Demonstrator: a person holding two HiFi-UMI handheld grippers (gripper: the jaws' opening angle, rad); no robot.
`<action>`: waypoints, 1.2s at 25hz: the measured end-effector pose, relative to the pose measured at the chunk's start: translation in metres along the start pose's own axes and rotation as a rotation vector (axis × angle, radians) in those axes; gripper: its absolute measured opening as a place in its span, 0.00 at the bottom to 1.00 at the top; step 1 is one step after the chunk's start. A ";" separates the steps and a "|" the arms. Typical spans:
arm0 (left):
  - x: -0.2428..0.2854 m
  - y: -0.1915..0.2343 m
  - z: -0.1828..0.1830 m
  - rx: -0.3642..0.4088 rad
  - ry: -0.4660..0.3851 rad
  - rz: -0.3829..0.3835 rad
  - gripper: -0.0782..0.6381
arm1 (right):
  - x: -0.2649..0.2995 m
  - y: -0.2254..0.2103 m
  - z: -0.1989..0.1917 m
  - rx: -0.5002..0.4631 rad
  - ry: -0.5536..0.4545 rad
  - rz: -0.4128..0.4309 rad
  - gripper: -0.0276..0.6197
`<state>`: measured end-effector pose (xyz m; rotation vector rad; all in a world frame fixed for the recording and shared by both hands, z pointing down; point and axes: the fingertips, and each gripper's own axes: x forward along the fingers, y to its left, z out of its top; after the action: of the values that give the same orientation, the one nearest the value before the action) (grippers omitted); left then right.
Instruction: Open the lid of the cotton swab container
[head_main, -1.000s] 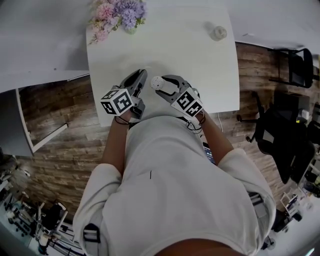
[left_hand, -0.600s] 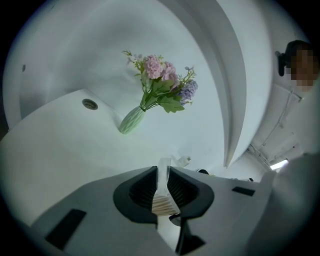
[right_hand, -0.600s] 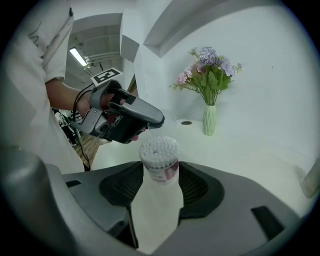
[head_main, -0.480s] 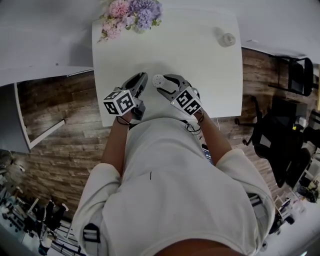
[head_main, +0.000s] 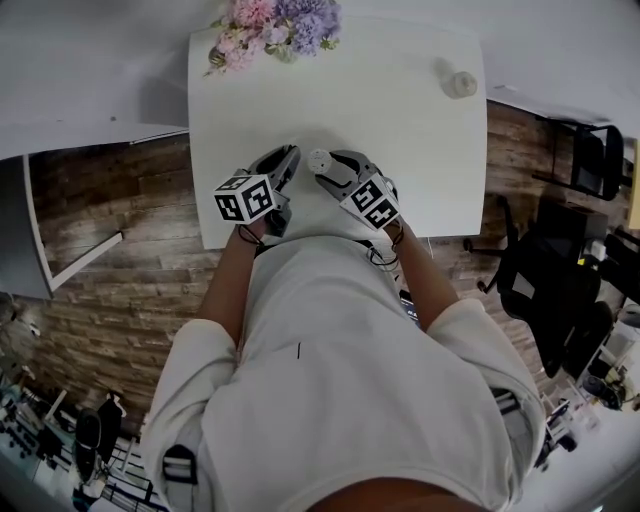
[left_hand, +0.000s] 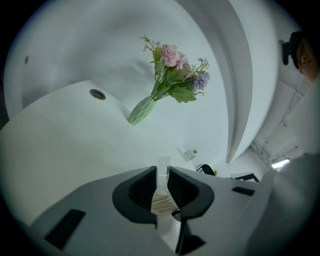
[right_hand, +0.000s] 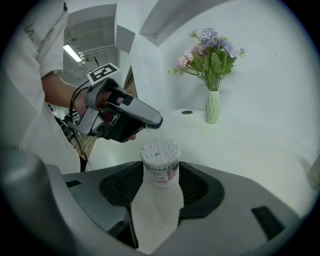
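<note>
**Head view.** Both grippers are held close together over the near edge of the white table. The cotton swab container is seen as a small white round at the tips of the right gripper. It lies just to the right of the left gripper, whose tips are beside it but apart from it. The lid cannot be made out from here.

**Left gripper view.** The jaws are drawn nearly together and pinched on a thin clear lid. The lid is held edge-on and stands up from between the pads. A vase of flowers is seen beyond on the table. The container is not in this view.

**Right gripper view.** The jaws are spread wide and clamped on the container's body. Its long axis runs along the jaws, away from the camera, and its mouth is uncovered with the swab heads bared. The left gripper is seen above and to the left of that mouth, near but not touching.

The opening is judged done. Any setting-down turns on this side-by-side gap.
</note>
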<state>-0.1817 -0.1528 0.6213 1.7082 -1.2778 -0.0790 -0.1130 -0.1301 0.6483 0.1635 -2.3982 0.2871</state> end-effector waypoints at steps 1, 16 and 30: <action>-0.001 0.001 0.000 0.008 0.004 0.005 0.21 | 0.001 0.001 0.000 0.002 0.001 -0.002 0.38; -0.046 0.013 -0.004 0.243 0.019 0.208 0.39 | -0.031 -0.012 -0.031 0.068 0.020 -0.092 0.28; -0.045 -0.024 -0.105 0.293 0.078 0.377 0.14 | -0.086 0.001 -0.060 0.100 -0.039 -0.208 0.04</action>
<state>-0.1273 -0.0511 0.6394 1.6595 -1.5886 0.4100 -0.0108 -0.1109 0.6347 0.4655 -2.3821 0.3087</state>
